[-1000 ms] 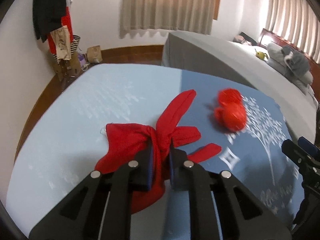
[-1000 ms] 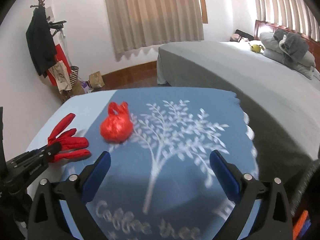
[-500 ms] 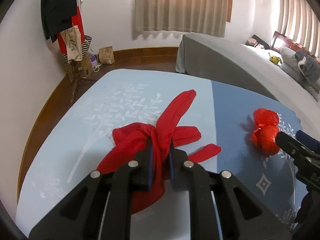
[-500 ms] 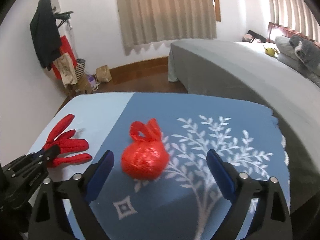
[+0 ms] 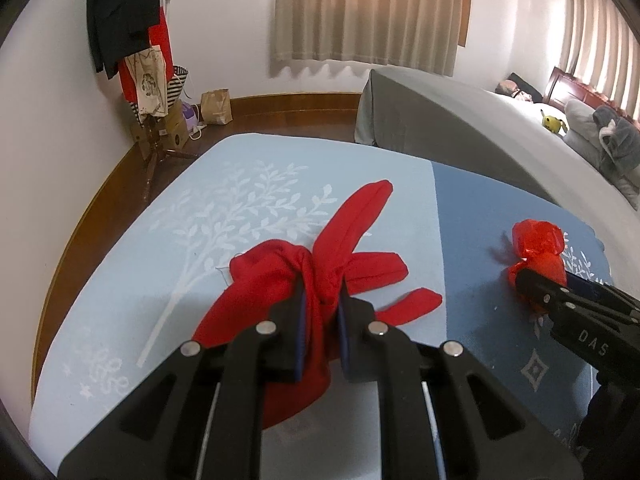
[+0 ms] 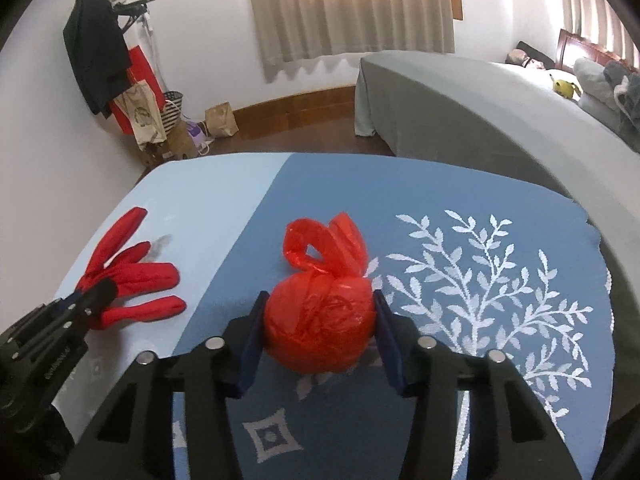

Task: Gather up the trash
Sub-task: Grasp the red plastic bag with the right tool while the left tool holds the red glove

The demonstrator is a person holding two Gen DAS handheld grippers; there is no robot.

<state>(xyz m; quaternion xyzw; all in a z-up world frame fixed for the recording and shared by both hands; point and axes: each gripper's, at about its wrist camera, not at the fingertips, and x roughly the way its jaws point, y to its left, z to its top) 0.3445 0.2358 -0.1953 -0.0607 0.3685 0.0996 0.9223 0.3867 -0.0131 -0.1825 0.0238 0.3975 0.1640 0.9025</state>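
The left tool point(image 5: 320, 300) was clamped on the bunched red glove point(image 5: 320, 264) on the desk point(image 5: 132, 272), seemingly to serve as the trash holder, while the right tool point(image 6: 318, 320), jaws just closing, pressed on the knotted red bag point(image 6: 320, 328) beside it.
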